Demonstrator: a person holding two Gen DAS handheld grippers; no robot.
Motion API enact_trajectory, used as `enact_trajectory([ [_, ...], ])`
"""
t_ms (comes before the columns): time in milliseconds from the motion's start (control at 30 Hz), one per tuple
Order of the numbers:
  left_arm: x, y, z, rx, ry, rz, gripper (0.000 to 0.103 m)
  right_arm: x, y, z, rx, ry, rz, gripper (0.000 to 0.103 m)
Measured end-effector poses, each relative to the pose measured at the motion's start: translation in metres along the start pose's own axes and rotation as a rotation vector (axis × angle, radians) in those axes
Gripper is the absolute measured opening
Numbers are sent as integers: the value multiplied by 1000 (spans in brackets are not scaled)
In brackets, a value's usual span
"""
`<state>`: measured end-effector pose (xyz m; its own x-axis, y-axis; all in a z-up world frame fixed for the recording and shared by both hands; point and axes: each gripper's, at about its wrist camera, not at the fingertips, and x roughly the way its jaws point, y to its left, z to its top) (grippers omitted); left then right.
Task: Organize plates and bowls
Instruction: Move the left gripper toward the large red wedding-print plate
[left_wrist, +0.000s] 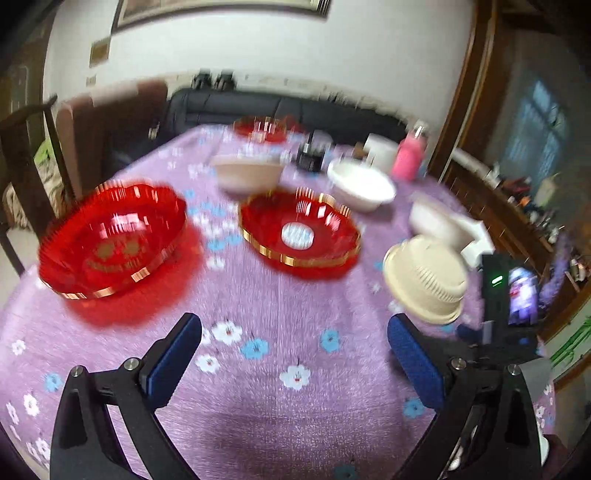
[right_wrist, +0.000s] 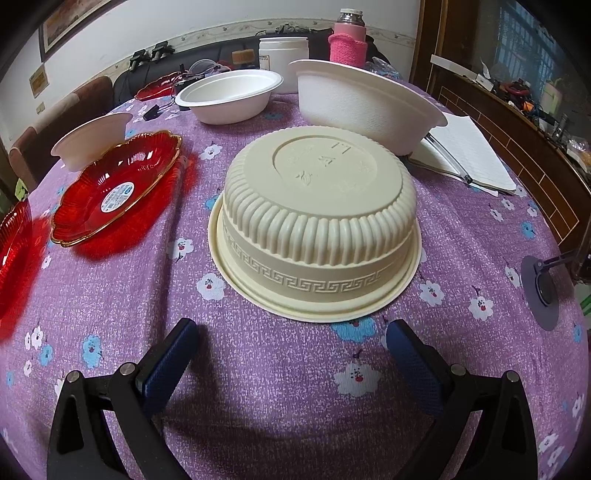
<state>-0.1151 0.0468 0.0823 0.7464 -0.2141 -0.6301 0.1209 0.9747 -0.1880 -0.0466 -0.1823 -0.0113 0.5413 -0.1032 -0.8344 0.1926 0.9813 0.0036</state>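
Note:
A cream ribbed bowl (right_wrist: 317, 225) lies upside down on the purple flowered tablecloth, just ahead of my open, empty right gripper (right_wrist: 291, 332); it also shows in the left wrist view (left_wrist: 424, 280). Two red plates with gold rims (left_wrist: 110, 240) (left_wrist: 299, 232) lie ahead of my open, empty left gripper (left_wrist: 295, 332). The stickered red plate shows in the right wrist view (right_wrist: 118, 188). White bowls stand upright (right_wrist: 229, 92) and tilted on a notebook (right_wrist: 365, 103); another (right_wrist: 92, 140) leans behind the red plate. A third red plate (left_wrist: 262, 127) sits far back.
A pink-sleeved bottle (right_wrist: 349, 40) and a white jar (right_wrist: 283, 51) stand at the far edge. A notebook with a pen (right_wrist: 465, 155) lies right. A phone on a mount (left_wrist: 517, 295) is at the table's right side. Chairs and a dark sofa (left_wrist: 258, 107) surround the table.

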Motion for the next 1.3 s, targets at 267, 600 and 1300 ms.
enact_trajectory([
  [267,-4,35,-5,-52,117,-1,101,-6,-1,-5,-1,10,3,102],
  [600,-12,64,-10,-63,113,1,101,-59,6,-24,-19,-85,117,97],
  [1300,-10,103,11,-159,130,-95,83,-87,84,47,-167,-199,301,91],
])
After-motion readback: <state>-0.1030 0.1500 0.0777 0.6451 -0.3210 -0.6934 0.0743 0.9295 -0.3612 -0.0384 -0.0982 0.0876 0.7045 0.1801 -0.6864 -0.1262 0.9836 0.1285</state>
